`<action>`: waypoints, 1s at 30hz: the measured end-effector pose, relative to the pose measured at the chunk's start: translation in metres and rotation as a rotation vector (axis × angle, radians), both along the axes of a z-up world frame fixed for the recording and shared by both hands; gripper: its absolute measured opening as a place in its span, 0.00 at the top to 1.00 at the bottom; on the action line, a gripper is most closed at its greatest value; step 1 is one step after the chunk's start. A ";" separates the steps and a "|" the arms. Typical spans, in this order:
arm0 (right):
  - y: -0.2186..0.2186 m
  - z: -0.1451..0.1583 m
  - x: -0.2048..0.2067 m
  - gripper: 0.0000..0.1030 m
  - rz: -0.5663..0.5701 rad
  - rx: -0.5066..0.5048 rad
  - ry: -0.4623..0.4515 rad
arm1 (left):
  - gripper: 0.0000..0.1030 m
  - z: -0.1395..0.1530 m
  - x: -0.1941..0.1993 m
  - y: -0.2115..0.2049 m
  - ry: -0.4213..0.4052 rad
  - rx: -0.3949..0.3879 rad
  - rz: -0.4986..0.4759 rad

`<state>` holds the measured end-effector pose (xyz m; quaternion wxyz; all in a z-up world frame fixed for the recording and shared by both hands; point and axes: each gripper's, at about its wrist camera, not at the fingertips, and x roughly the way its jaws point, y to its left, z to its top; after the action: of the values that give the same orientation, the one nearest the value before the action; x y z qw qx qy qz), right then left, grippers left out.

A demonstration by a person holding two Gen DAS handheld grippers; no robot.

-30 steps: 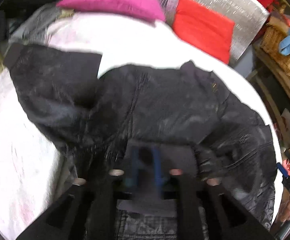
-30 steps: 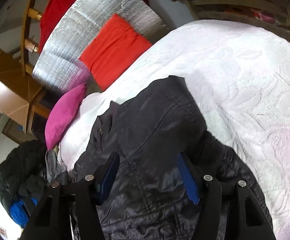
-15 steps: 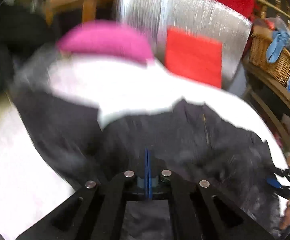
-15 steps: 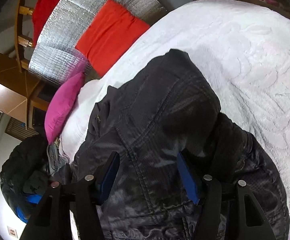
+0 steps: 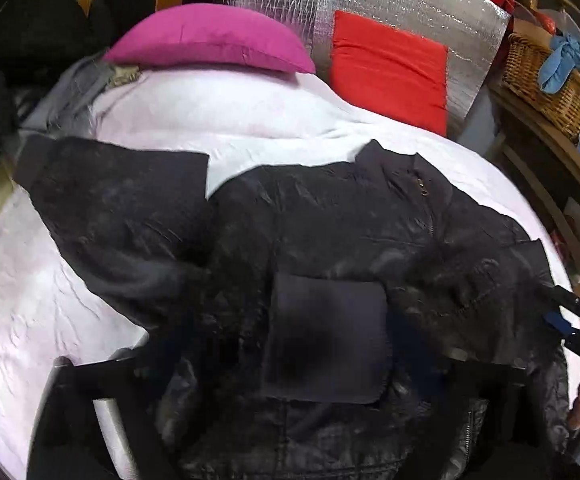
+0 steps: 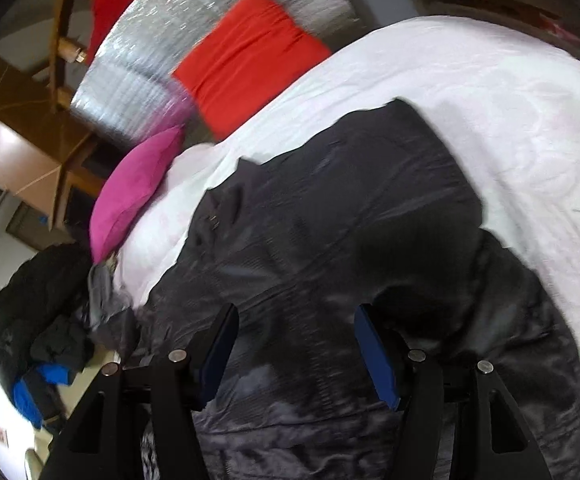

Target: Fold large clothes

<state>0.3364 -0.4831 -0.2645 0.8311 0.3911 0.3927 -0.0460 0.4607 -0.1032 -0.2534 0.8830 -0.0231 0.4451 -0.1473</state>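
A black jacket (image 5: 330,232) lies spread on the white bedspread (image 5: 29,320), collar toward the far pillows, one sleeve cuff folded over its near middle. Left gripper (image 5: 326,364): jaws opening wide, flanking the cuff without pressing it. Right gripper (image 6: 298,356): jaws opening above the jacket's near right side, nothing gripped.

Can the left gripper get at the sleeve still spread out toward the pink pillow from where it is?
Probably yes. The sleeve lies flat and uncovered on the white bedspread, with nothing lying on it. The left gripper hangs over the jacket's body, jaws opening, nothing gripped.
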 end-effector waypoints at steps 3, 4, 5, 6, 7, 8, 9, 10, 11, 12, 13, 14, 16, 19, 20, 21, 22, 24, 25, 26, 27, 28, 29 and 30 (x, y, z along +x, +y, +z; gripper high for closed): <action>0.008 -0.002 0.005 0.33 0.033 -0.005 0.000 | 0.07 -0.010 0.000 0.004 0.055 0.051 -0.006; 0.009 -0.003 0.006 0.33 0.030 -0.005 0.001 | 0.07 -0.020 0.004 0.002 0.099 0.066 -0.006; 0.010 -0.003 0.006 0.33 0.025 -0.012 0.004 | 0.07 -0.027 0.005 -0.001 0.126 0.067 -0.003; 0.011 -0.003 0.005 0.33 0.021 -0.024 0.011 | 0.08 -0.037 0.009 -0.003 0.162 0.054 -0.001; 0.012 -0.005 0.006 0.33 0.020 -0.041 0.028 | 0.09 -0.041 0.010 -0.004 0.179 0.042 -0.002; 0.012 -0.006 0.006 0.33 0.020 -0.048 0.037 | 0.24 -0.044 0.011 -0.007 0.185 0.026 -0.008; 0.012 -0.007 0.006 0.33 0.019 -0.046 0.042 | 0.36 -0.044 0.011 -0.008 0.193 -0.008 -0.024; 0.012 -0.008 0.006 0.33 0.020 -0.043 0.043 | 0.53 -0.043 0.012 -0.009 0.201 -0.035 -0.028; 0.011 -0.008 0.006 0.33 0.019 -0.042 0.046 | 0.65 -0.043 0.010 -0.009 0.189 -0.032 -0.021; 0.011 -0.009 0.005 0.33 0.019 -0.045 0.052 | 0.74 -0.039 0.008 -0.011 0.155 -0.015 -0.019; 0.011 -0.010 0.005 0.33 0.020 -0.046 0.055 | 0.89 -0.036 0.007 -0.011 0.133 -0.008 -0.013; 0.011 -0.010 0.005 0.33 0.021 -0.047 0.056 | 0.89 -0.032 0.005 -0.010 0.112 -0.022 -0.006; 0.011 -0.010 0.004 0.33 0.022 -0.051 0.055 | 0.90 -0.018 -0.001 -0.007 0.043 -0.027 -0.001; 0.010 -0.006 0.001 0.33 0.006 -0.059 0.035 | 0.90 0.007 -0.013 -0.007 -0.110 0.078 0.031; 0.009 -0.003 0.000 0.33 -0.001 -0.068 0.024 | 0.90 0.010 -0.015 -0.006 -0.129 0.130 0.056; 0.009 0.000 -0.002 0.33 -0.008 -0.084 0.011 | 0.90 0.008 -0.014 -0.004 -0.115 0.155 0.067; 0.010 0.003 -0.002 0.33 -0.013 -0.097 0.001 | 0.90 0.003 -0.012 -0.001 -0.097 0.159 0.070; 0.011 0.007 -0.003 0.33 -0.025 -0.142 -0.014 | 0.90 -0.014 -0.005 0.000 -0.020 0.173 0.072; 0.012 0.007 -0.002 0.33 -0.025 -0.162 -0.005 | 0.90 -0.023 -0.003 -0.001 0.019 0.186 0.061; 0.013 0.006 -0.001 0.33 -0.021 -0.171 0.009 | 0.89 -0.027 -0.001 -0.002 0.039 0.198 0.048; 0.014 0.002 0.002 0.33 -0.016 -0.177 0.036 | 0.87 -0.033 -0.001 -0.006 0.067 0.225 0.030; 0.015 -0.004 0.005 0.33 -0.007 -0.184 0.081 | 0.86 -0.036 -0.001 -0.008 0.085 0.245 0.024; 0.017 -0.008 0.008 0.33 0.000 -0.191 0.105 | 0.84 -0.036 -0.003 -0.007 0.095 0.246 0.023; 0.019 -0.008 0.008 0.33 0.004 -0.204 0.111 | 0.80 -0.034 -0.004 -0.006 0.101 0.237 0.027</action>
<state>0.3446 -0.4645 -0.2729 0.8437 0.3006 0.4319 -0.1057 0.4567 -0.1089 -0.2875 0.8579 0.0678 0.5029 -0.0806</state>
